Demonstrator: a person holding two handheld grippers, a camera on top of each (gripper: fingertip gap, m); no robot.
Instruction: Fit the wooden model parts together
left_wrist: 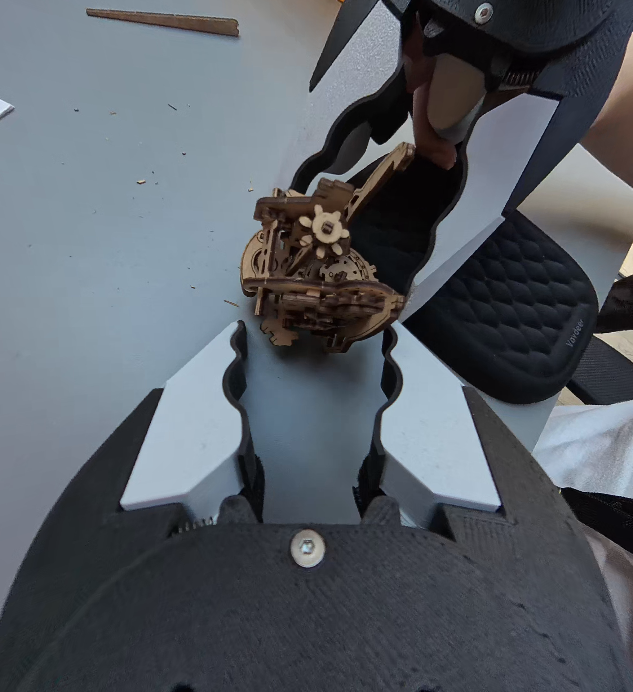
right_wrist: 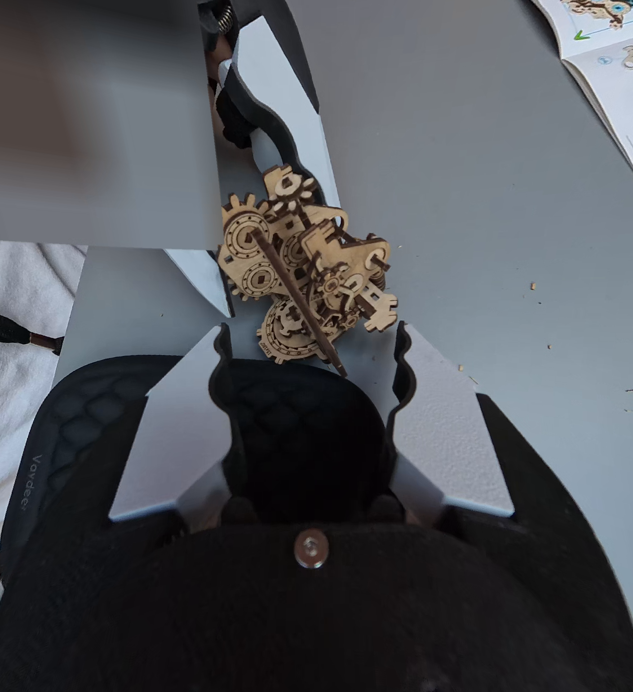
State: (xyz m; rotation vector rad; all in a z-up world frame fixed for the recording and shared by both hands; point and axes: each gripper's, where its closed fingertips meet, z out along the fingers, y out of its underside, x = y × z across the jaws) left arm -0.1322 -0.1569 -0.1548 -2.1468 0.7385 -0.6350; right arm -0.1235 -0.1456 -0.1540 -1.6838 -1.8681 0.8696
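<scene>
The wooden model (left_wrist: 307,269) lies on the grey table (left_wrist: 101,262), just beside the black pad (left_wrist: 513,299). Both the left gripper (left_wrist: 313,337) and the right gripper (right_wrist: 313,333) stand wide and empty near the model. To do it well, I think one gripper should close on the model's frame, not on its gears.

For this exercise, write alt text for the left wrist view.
A half-built wooden model rests on a grey table between two open tongs, left near, right opposite. A loose wooden strip lies beyond.
</scene>
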